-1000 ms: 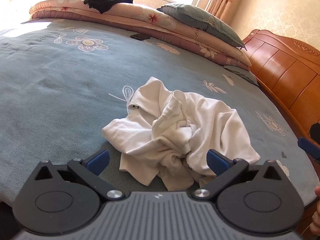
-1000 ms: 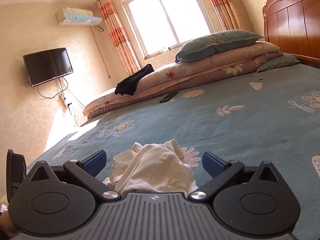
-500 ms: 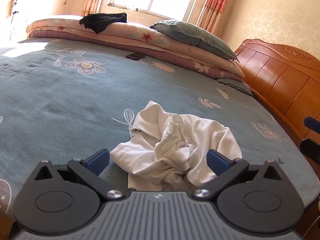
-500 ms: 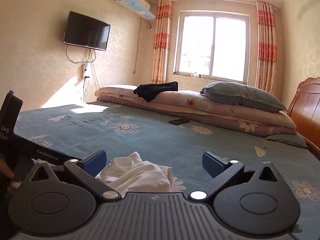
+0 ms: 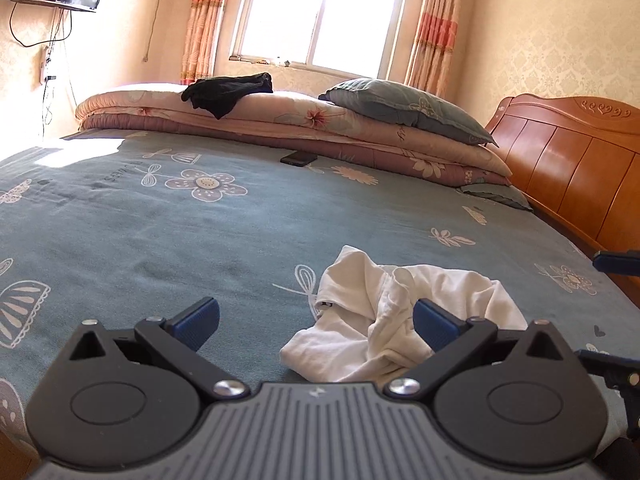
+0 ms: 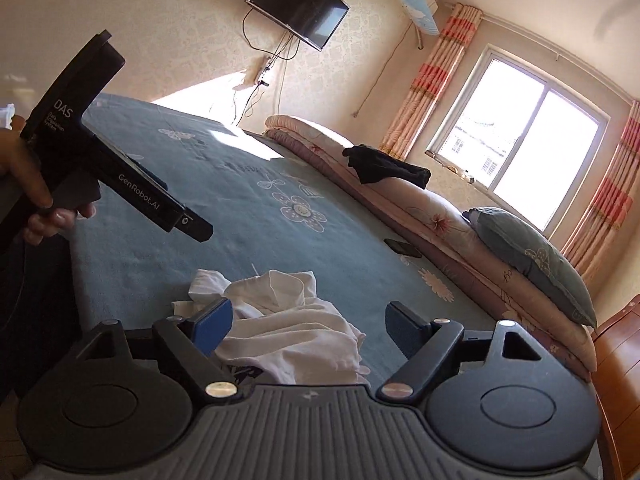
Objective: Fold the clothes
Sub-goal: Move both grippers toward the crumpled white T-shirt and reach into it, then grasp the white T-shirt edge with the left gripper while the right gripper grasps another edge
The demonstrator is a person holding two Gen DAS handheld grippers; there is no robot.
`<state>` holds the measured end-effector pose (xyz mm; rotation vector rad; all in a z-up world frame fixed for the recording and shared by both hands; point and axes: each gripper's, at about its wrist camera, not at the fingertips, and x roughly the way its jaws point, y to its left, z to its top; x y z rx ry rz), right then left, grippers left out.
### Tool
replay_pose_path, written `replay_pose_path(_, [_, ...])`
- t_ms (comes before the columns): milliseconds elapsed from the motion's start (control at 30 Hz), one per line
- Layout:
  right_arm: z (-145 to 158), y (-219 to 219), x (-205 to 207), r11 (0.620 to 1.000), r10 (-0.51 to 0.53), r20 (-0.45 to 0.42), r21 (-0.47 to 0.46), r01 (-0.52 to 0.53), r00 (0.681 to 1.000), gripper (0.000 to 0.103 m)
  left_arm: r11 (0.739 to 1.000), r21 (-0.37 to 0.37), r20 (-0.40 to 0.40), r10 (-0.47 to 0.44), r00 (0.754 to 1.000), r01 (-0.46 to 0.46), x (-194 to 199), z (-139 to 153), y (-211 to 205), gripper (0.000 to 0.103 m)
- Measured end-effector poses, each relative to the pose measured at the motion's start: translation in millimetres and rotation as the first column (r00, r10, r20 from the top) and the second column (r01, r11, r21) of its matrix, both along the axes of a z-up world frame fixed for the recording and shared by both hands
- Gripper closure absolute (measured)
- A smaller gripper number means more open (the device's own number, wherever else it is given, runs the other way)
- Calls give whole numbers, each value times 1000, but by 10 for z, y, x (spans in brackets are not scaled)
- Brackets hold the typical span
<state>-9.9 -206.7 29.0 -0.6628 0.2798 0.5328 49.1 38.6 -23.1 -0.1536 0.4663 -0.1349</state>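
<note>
White crumpled cotton garment (image 5: 404,320) lies on woven bedspread (image 5: 160,240); left gripper (image 5: 316,322) apart, right gripper (image 6: 308,326) closing, empty.

A crumpled white cotton garment (image 5: 404,320) lies on the blue-grey flower-printed bed cover (image 5: 200,240). The left gripper (image 5: 316,320) hovers just before it, blue-padded fingers (image 5: 198,322) spread wide and empty. A black phone (image 5: 299,158) rests near folded pink quilts (image 5: 360,132).

Left claw (image 5: 316,320) agape; right claw (image 6: 308,322) rolled, jaws closing.
</note>
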Motion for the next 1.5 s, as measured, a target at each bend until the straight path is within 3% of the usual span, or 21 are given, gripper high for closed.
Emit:
replay_pose_path(133, [-263,300,38,961,34,-12,-275,-36,999,35,999,35,-22,-31,999,32,29,14,71,8])
replay_pose_path(200, [-395,414,59,919,56,-12,-389,-56,998,38,998,54,-37,-37,999,39,41,16,96,32])
replay_pose_path(233, [-461,468,66,894,67,-8,-444,-64,998,38,997,60,-43,-40,998,43,45,14,110,35])
replay_pose_path(333, [-650,585,91,808,109,17,-585,-79,994,41,996,59,-54,-65,996,68,49,3,159,36])
replay_pose_path(433, [-775,666,86,748,152,30,-657,-95,988,50,994,58,-68,-90,994,94,57,-13,189,36])
replay_pose_path(500, [-839,713,67,715,176,52,-693,-91,983,63,993,42,-79,-107,991,110,66,-30,209,34])
replay_pose_path(533, [-869,736,56,699,188,66,-710,-87,980,76,993,33,-92,-114,989,117,84,-38,212,34])
replay_pose_path(633, [-907,773,58,666,205,119,-744,-50,972,92,991,22,-128,-127,984,130,139,-75,204,34])
replay_pose_path(667, [-882,777,69,670,199,131,-741,-38,971,94,990,27,-132,-131,983,135,147,-87,190,34])
replay_pose_path(833, [-536,689,133,764,87,174,-643,46,981,96,976,32,-104,-209,972,213,200,-112,80,34])
replay_pose_path(967, [-277,508,164,819,-12,164,-565,104,986,98,960,60,-90,-268,959,274,310,-112,-117,34])
replay_pose_path(1267, [9,-79,286,871,-234,128,-414,266,964,99,926,69,-134,-361,923,372,785,-308,-566,37])
replay_pose_path(1367, [62,-306,324,886,-294,78,-351,302,953,100,907,71,-159,-400,903,414,880,-398,-640,47])
replay_pose_path(1500, [16,-493,370,901,-331,4,-295,317,944,100,905,-1,-179,-419,890,426,965,-395,-540,78])
